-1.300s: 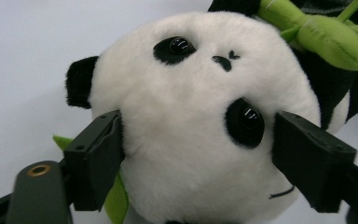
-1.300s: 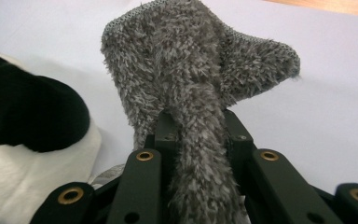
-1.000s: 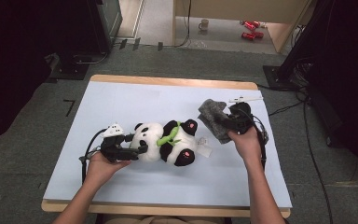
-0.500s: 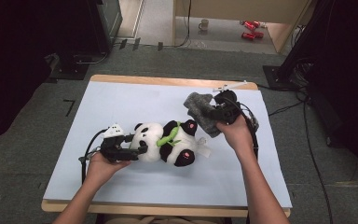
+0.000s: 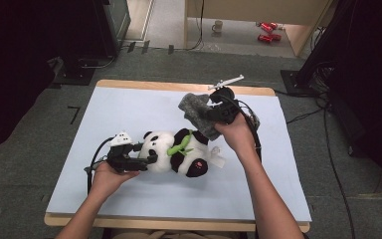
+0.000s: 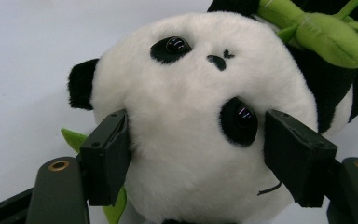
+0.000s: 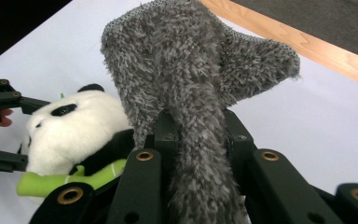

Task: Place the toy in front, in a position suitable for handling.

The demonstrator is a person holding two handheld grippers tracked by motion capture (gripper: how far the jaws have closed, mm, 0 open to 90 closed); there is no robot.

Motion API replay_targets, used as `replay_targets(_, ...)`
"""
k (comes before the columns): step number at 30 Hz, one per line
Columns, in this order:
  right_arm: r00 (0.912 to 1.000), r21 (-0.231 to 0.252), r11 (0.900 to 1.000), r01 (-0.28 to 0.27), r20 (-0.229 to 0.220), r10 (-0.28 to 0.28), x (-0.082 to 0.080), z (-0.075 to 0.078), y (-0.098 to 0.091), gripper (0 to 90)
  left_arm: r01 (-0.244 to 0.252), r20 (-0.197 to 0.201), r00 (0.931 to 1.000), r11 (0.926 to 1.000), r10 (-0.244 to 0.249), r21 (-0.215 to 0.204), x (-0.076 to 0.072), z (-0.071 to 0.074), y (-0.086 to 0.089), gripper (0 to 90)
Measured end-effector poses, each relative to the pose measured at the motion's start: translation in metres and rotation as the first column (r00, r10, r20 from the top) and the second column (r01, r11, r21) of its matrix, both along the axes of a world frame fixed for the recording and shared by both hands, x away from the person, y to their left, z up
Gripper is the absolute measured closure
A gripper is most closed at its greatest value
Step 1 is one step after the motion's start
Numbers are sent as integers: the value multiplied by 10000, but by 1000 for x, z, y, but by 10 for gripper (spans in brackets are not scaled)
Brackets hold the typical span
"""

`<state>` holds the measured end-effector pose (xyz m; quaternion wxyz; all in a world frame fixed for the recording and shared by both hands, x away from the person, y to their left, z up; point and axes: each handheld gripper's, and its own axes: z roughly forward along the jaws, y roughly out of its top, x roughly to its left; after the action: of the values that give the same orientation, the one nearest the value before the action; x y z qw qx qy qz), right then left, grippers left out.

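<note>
- Panda toy (image 5: 176, 153) lies on its back mid-table (image 5: 129, 104), its white head clamped between the left gripper (image 5: 129, 158) jaws, so it is pinned ready.
- Grey fuzzy cloth (image 5: 198, 113) hangs in the air just above the panda's feet, pinched tight in the right gripper (image 5: 214, 113).
- Judging by this, pickup is done; bringing the cloth onto the panda is left.
</note>
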<state>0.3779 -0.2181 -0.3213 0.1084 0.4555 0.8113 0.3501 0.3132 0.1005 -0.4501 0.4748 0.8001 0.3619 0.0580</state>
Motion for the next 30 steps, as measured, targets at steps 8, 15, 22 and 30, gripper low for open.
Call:
replay_targets(8, 9983, -48, 9985, -540, -209, 538, 6, -6, 33, 732, -32, -194, 9998, 10000, 34, 53, 2, 2, 0, 300)
replay_targets(15, 9953, -43, 9957, -930, -271, 928, 9, -8, 59, 731, -24, -210, 9998, 10000, 25, 48, 3, 3, 0, 300)
replay_targets(22, 9900, -123, 9903, -1386, -285, 1382, 14, -6, 88, 732, 2, -256, 9997, 9999, 2, 164, 4, 5, -1, 317)
replay_targets(30, 9848, -246, 9850, -1707, -362, 1697, 19, -14, 116, 731, -7, -327, 9995, 10000, 9, 57, 6, 4, 0, 323)
